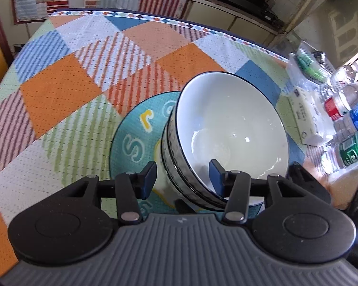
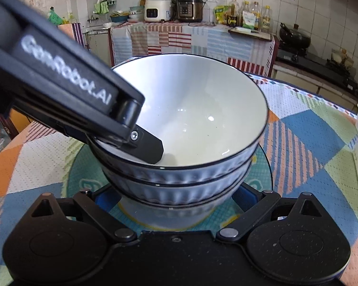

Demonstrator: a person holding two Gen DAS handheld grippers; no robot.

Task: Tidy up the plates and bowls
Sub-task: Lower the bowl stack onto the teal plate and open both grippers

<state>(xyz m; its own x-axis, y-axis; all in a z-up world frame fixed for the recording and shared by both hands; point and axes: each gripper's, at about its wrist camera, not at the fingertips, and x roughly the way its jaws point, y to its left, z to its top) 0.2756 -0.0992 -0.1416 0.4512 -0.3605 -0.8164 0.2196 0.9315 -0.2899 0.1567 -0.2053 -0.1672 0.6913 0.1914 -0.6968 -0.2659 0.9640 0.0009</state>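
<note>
The left gripper (image 1: 182,175) straddles the near rim of the top bowl (image 1: 231,128), one blue pad (image 1: 148,176) outside the ribbed wall and the other inside over the white glaze; its jaws stand narrow around that rim, though whether both pads press on it cannot be told. In the right wrist view the same gripper comes in from the left as a black arm marked GenRobot.AI, its inner finger (image 2: 150,147) lying against the inside of the bowl (image 2: 190,116). The right gripper (image 2: 176,199) is spread wide, its blue pads (image 2: 105,201) on either side of the lowest bowl (image 2: 169,217) of the stack, with a gap showing at each side. Three bowls sit nested: glossy white inside and empty, thin dark rim lines, blue-grey fluted outer walls. The stack rests on a round teal plate (image 1: 131,133) with a fine grid texture, pale letters and a dark edge. The plate lies on the table (image 1: 59,90) toward its right side, on a woven patchwork cloth of orange, blue, green and striped squares. Along the table's right edge lie a white packet (image 1: 307,116) and plastic bottles (image 1: 350,114) with red, blue and green labels
</note>
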